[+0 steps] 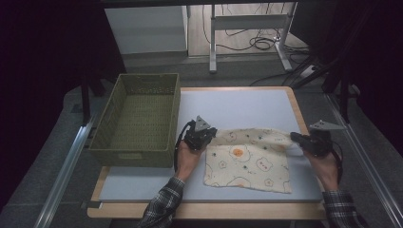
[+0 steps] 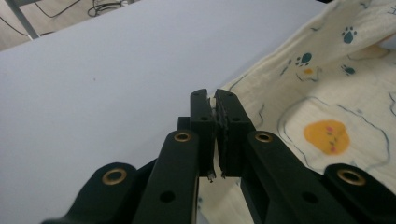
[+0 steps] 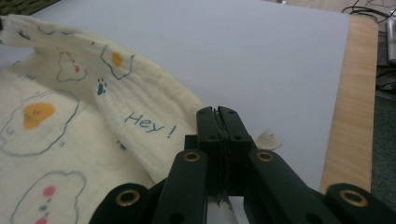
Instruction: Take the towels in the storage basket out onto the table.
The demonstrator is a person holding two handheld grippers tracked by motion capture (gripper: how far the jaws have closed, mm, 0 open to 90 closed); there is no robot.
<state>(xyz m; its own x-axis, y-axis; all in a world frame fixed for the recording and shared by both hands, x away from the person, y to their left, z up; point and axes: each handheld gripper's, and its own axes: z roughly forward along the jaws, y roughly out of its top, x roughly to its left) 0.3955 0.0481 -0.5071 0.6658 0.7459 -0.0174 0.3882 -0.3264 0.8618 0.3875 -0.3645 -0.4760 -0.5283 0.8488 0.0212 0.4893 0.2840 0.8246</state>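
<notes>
Cream printed muslin cloth (image 1: 249, 159) found flat on pale grey surface (image 1: 247, 107), far edge lifted. Left claw (image 1: 205, 136) and right claw (image 1: 295, 138) clamped on far corners. Apparently mid-fold; olive woven basket (image 1: 136, 118) empty, stowing outstanding.

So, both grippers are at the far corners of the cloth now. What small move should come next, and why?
Probably lift both corners together and bring them toward the near edge to fold the cloth in half. The left gripper and the right gripper each look shut on a far corner, the far edge is already raised a little, and the near half lies flat on the table.
</notes>
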